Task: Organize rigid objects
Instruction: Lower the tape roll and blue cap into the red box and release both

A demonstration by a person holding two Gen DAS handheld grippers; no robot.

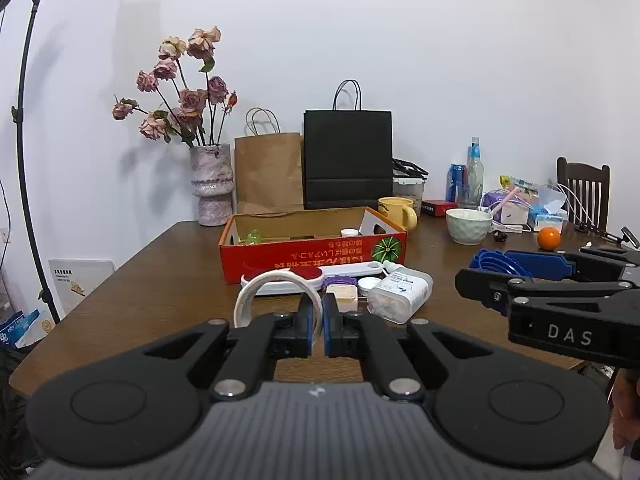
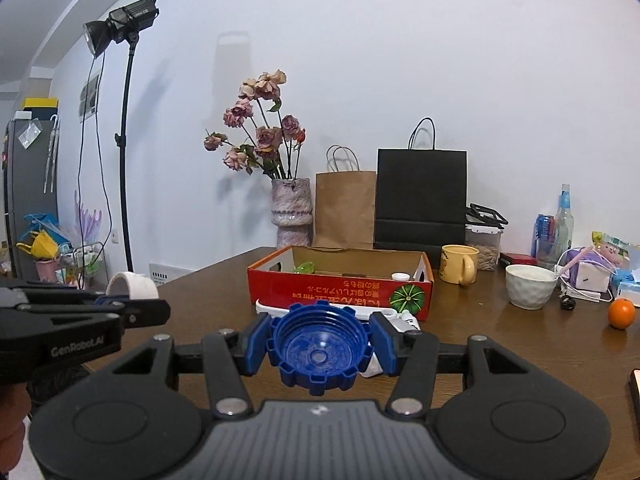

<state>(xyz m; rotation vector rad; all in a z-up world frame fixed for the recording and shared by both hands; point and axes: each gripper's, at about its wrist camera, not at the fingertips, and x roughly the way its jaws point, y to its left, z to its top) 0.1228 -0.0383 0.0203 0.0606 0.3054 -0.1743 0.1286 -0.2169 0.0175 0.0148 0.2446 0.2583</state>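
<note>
My left gripper (image 1: 318, 320) is shut on the wall of a white tape roll (image 1: 256, 292), which stands upright above the brown table (image 1: 160, 280). My right gripper (image 2: 320, 346) is shut on a blue ribbed cap (image 2: 320, 356), hollow side facing the camera. An open red cardboard box (image 1: 312, 258) (image 2: 340, 294) sits ahead of both, with a green item (image 1: 253, 237) and a small white-capped bottle (image 1: 349, 233) inside. Each gripper shows in the other's view: the right gripper (image 1: 476, 274) with the blue cap (image 1: 500, 264), the left gripper (image 2: 136, 305) with the tape roll (image 2: 132, 285).
In front of the box lie a white-and-red flat tool (image 1: 348, 270), a purple lid (image 1: 339, 280), a cream block (image 1: 341, 295) and a clear bottle (image 1: 400, 292). Behind stand a vase (image 1: 211, 184), paper bags (image 1: 348, 160), a yellow mug (image 1: 396, 210), a bowl (image 1: 468, 225) and an orange (image 1: 548, 238).
</note>
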